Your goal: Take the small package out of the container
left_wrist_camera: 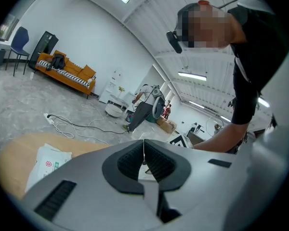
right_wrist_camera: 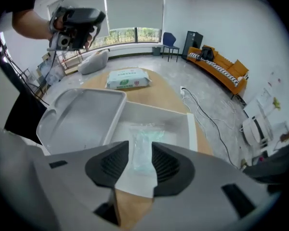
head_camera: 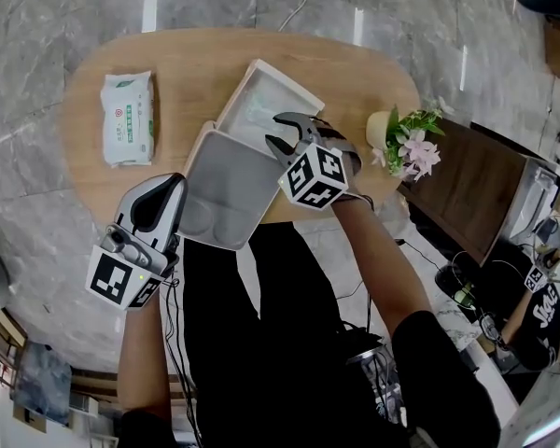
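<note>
Reach step. My right gripper (right_wrist_camera: 140, 154) fingers spread over package (right_wrist_camera: 142, 134) in container (right_wrist_camera: 193, 129), nothing gripped. My left gripper (left_wrist_camera: 144, 154) fingers closed, empty. Next: lower, pinch package.

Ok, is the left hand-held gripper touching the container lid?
Apart. The right gripper view shows the left hand-held gripper held up clear of the lid.

Two grippers show: the left gripper (head_camera: 171, 187) and the right gripper (head_camera: 282, 132). Below the right claw sits one white container (head_camera: 278, 74) holding one small package (right_wrist_camera: 142, 147), with one grey lid (head_camera: 220, 190) beside it toward the left claw. One pack of wipes (head_camera: 128, 118) lies beyond the left claw and one flower pot (head_camera: 383, 131) stands right of the right claw, all on one wooden table (head_camera: 187, 63).
</note>
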`<state>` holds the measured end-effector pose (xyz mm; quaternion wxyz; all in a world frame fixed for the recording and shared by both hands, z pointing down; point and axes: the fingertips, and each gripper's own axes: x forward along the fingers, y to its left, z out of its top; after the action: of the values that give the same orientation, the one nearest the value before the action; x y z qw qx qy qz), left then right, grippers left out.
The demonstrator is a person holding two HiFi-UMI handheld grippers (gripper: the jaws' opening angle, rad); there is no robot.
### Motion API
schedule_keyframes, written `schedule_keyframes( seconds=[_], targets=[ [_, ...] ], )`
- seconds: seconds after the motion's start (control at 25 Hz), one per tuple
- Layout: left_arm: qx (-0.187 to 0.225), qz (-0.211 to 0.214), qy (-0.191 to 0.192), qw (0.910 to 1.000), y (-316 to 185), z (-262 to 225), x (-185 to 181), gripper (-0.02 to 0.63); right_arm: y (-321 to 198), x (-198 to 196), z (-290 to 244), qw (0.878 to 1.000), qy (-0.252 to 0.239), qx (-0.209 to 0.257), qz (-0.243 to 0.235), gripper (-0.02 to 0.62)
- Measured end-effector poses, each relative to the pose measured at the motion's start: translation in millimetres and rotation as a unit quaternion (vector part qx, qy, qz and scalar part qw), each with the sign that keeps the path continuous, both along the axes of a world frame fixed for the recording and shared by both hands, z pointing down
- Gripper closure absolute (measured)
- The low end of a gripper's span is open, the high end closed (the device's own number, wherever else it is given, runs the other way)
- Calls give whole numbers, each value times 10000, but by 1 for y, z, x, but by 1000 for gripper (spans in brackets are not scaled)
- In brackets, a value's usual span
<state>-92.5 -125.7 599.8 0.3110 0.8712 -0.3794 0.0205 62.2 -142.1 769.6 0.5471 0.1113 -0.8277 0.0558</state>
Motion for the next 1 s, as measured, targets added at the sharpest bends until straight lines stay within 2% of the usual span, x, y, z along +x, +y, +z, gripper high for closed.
schedule_keyframes(
  seconds=[0.16, 0.52, 1.0],
  targets=[
    [-49, 60, 75, 9999, -1, 5, -1, 589, 1, 0, 18, 9989, 440, -60, -165, 448],
    [-190, 116, 161, 9996, -1, 17, -5, 589, 3, -1, 45, 9941, 1008, -293, -287, 448],
    [-182, 86, 222, 9996, -12, 19, -14, 589, -1, -7, 61, 9898, 1351, -416, -179, 448]
  ],
)
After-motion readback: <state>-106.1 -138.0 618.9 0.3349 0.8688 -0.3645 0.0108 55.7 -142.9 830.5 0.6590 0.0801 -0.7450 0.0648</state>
